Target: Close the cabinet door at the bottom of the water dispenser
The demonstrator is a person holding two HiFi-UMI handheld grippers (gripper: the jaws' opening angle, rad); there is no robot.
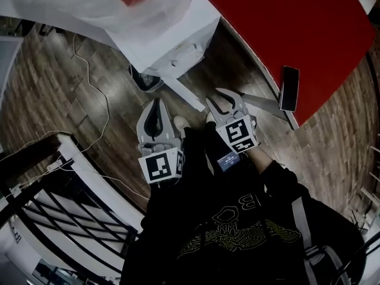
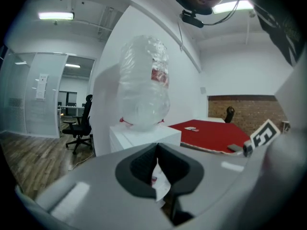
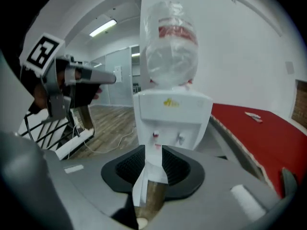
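In the head view we hold the left tongs [image 1: 158, 101] pinched together on nothing, and the right tongs [image 1: 224, 101] spread wide and empty. Ahead of both stands the water dispenser [image 1: 178, 40], a smooth white box under a crinkled clear bottle [image 1: 119, 2]. The cabinet door [image 1: 184, 94] shows edge-on as a thin white strip, standing open between the two tips. Right of the right tongs a red bench [image 1: 320, 34] carries a dark phone [image 1: 289, 88] at its edge. Left of the left tongs lies open wood-plank floor [image 1: 53, 94], crossed by a white cable [image 1: 89, 76].

In the left gripper view the left tongs [image 2: 157, 146] meet at the tips. The water dispenser [image 2: 144, 137] rises beyond them, and we cannot read the bottle's red label [image 2: 159, 75].

In the right gripper view the right tongs [image 3: 152, 152] stand apart, their ribbed dark pads [image 3: 129, 164] gripping nothing. The gap between them frames the water dispenser [image 3: 170, 114]. Its yellow logo [image 3: 169, 102] is unreadable, and two small taps [image 3: 181, 138] sit below it. The cabinet door [image 3: 144, 181] shows below as an angled white panel beyond the pads.
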